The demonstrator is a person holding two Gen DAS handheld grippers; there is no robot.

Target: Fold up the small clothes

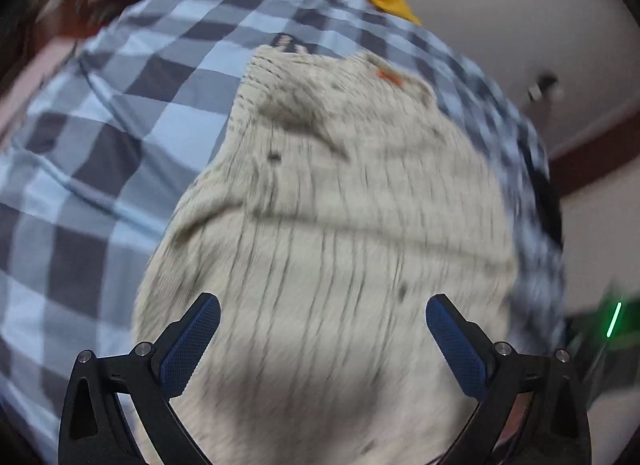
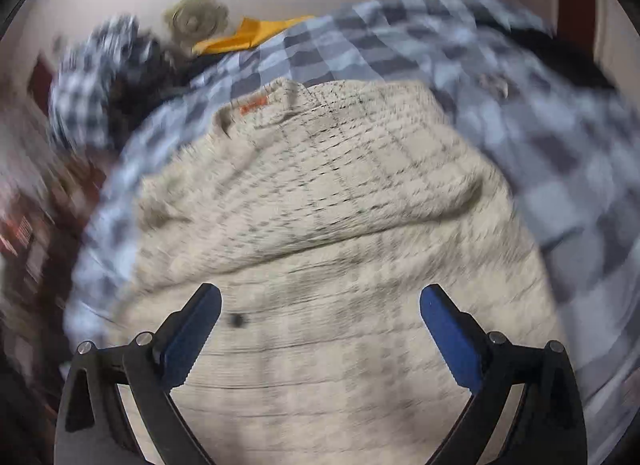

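No lettering is reading clearly in either wrist view: the small orange tag [image 1: 390, 77] near the top edge of the cream knitted garment [image 1: 340, 225] is showing only as a motion-blurred smear, its wording illegible.

Cream garment [image 1: 340, 225]: knitted cloth with a coarse ribbed texture and thin dark threads forming a grid; matt, with a small orange woven tag [image 1: 390, 77] near one edge. Checked sheet [image 1: 100, 137]: smooth woven fabric in pale blue, grey and dark squares, lightly creased. Yellow cloth [image 2: 248, 39]: plain and matt. Left gripper [image 1: 322, 339] and right gripper [image 2: 320, 329]: matt black plastic arms, blue finely textured pads [image 1: 192, 345], bright metal pins.
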